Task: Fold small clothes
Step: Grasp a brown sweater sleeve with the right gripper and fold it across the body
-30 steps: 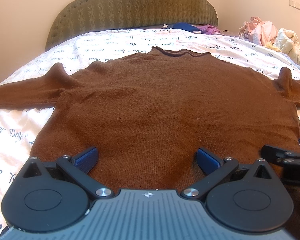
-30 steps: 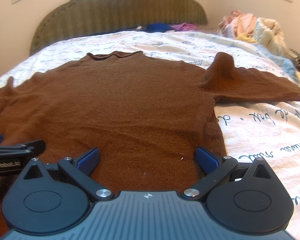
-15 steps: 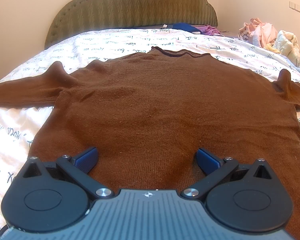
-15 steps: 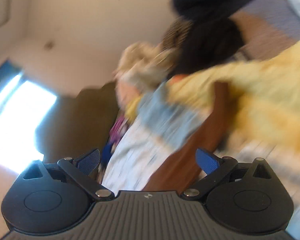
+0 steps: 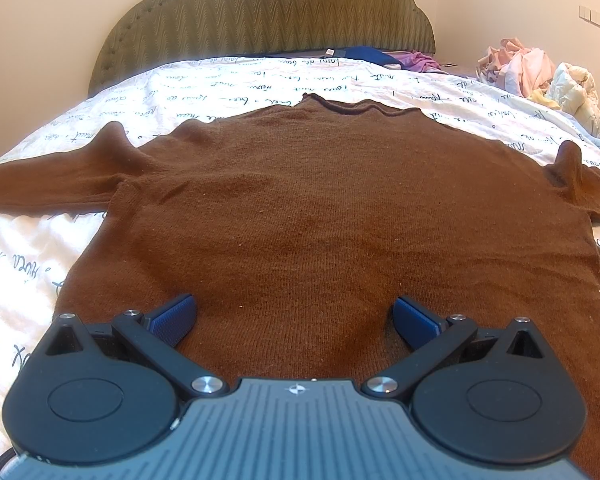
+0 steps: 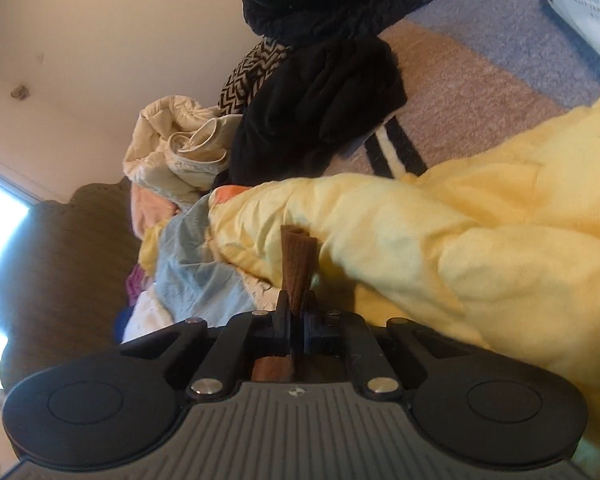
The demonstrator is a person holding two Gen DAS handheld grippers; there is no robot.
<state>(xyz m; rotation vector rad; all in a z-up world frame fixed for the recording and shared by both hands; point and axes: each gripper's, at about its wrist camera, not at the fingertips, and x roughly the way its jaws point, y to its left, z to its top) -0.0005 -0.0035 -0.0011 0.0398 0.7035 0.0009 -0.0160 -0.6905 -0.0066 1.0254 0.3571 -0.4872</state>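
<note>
A brown knitted sweater (image 5: 320, 208) lies flat and face down on the bed, collar toward the headboard, both sleeves spread sideways. My left gripper (image 5: 294, 316) hovers open over the sweater's lower hem, with nothing between its blue pads (image 5: 172, 316). In the right wrist view the picture is rolled on its side. There my right gripper (image 6: 297, 304) is shut on a ribbed brown cuff (image 6: 298, 264) of the sweater's sleeve, which sticks out past the fingertips.
The white bedsheet (image 5: 260, 80) with script print meets a green padded headboard (image 5: 268, 12). A heap of pale clothes (image 5: 540, 76) sits at the right bed edge. In the right wrist view lie a yellow garment (image 6: 460, 240), black clothes (image 6: 316, 112) and a striped rug (image 6: 480, 92).
My right gripper left the sweater's hem, swung out to the right and rolled onto its side, then closed on the sleeve cuff. My left gripper stayed still and open.
</note>
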